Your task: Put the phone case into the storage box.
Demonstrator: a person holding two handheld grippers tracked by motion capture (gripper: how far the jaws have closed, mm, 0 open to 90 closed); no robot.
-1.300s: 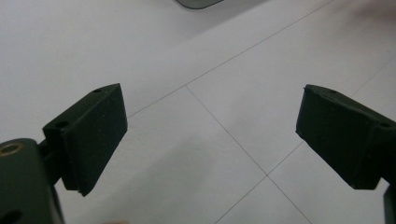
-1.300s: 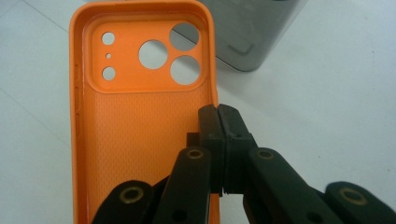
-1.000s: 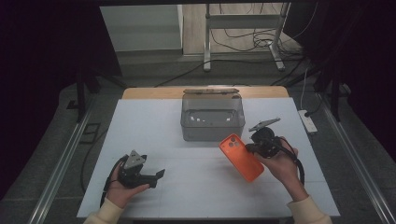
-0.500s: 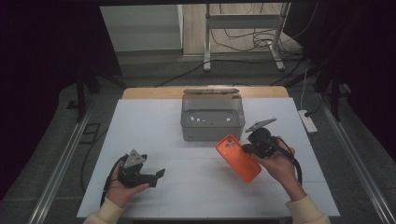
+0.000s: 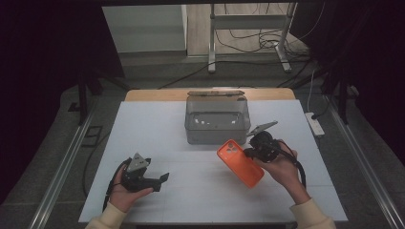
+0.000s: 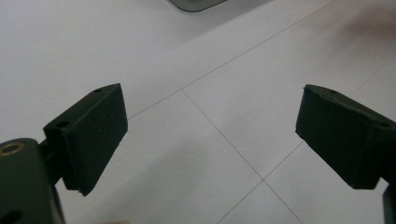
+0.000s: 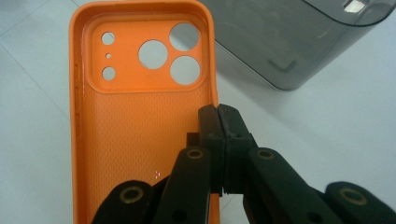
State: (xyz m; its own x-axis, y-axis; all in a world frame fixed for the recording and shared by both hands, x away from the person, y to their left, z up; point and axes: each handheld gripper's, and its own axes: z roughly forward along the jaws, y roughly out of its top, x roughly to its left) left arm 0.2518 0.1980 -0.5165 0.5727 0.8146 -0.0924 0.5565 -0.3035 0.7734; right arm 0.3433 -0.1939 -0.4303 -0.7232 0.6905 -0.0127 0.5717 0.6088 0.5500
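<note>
1. At the left of the high view, the left gripper (image 5: pixel 160 179) rested low over the white table (image 5: pixel 143 129), cradled in the person's left hand (image 5: pixel 125 191), with its grey three-cornered plate on top.
2. In the left gripper view its jaws stood wide apart, with nothing but bare table between them.
3. At the middle, toward the far edge, sat a grey translucent box (image 5: pixel 217 123) with its lid tipped back.
4. Just in front of the box and to the right, an orange phone case (image 5: pixel 240 162) hung tilted above the table, near the box and not touching it.
5. The right gripper (image 5: pixel 249 153), held in the right hand (image 5: pixel 282 164), had its jaws pinched tight on the case's side wall (image 7: pixel 211 100); the right gripper view showed the case's hollow inside and camera cut-outs facing that camera.
</note>
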